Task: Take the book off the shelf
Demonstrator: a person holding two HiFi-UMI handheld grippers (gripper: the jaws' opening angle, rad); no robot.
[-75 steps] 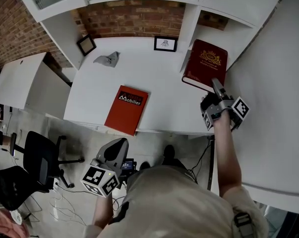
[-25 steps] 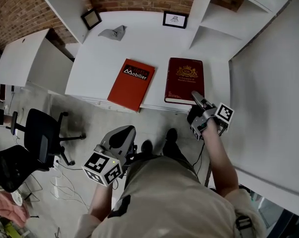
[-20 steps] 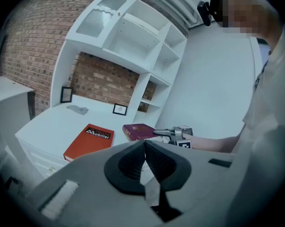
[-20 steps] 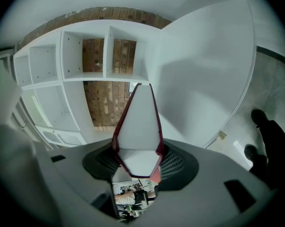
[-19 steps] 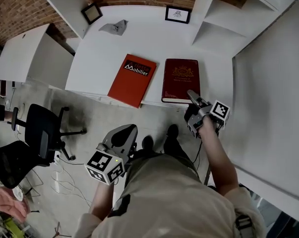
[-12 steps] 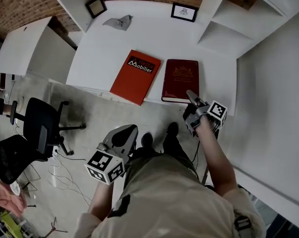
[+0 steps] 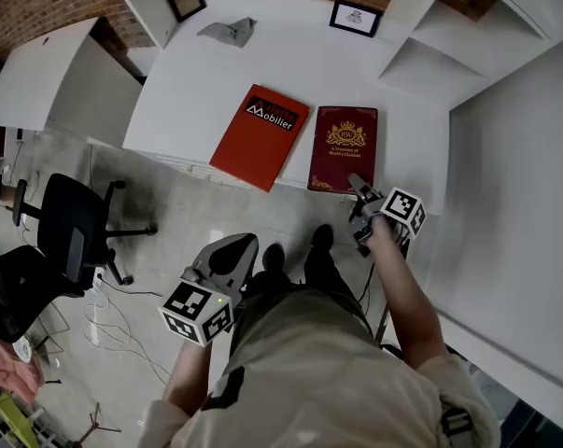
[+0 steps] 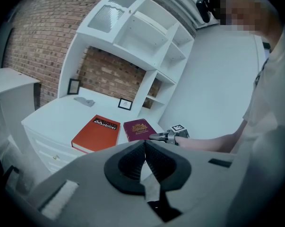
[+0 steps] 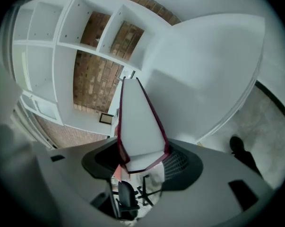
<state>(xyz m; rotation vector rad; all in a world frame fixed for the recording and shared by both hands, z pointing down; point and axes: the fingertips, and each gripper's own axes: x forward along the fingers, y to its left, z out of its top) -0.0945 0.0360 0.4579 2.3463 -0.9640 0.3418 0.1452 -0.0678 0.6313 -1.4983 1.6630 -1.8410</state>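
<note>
A maroon book [image 7: 342,147] with a gold crest lies flat on the white desk [image 7: 188,91], next to a red book [image 7: 260,136]. My right gripper [image 7: 354,185] is at the maroon book's near right corner by the desk's front edge. In the right gripper view the maroon book [image 9: 137,122] fills the gap between the jaws of the right gripper [image 9: 141,156], which are opening, its covers still against both pads. My left gripper [image 7: 229,248] hangs low in front of the person, away from the desk, shut and empty. The left gripper view shows that left gripper [image 8: 145,145] with its pads pressed together.
White shelf compartments [image 7: 430,54] rise at the desk's back right. Two small picture frames [image 7: 186,0] [image 7: 354,15] and a grey crumpled cloth [image 7: 230,31] sit at the back. A black office chair [image 7: 66,241] stands on the floor at left, beside a white cabinet [image 7: 48,82].
The maroon book came from the shelf compartment's edge down onto the desk beside the red book, with the right gripper on its corner. The left gripper stayed low and shut.
</note>
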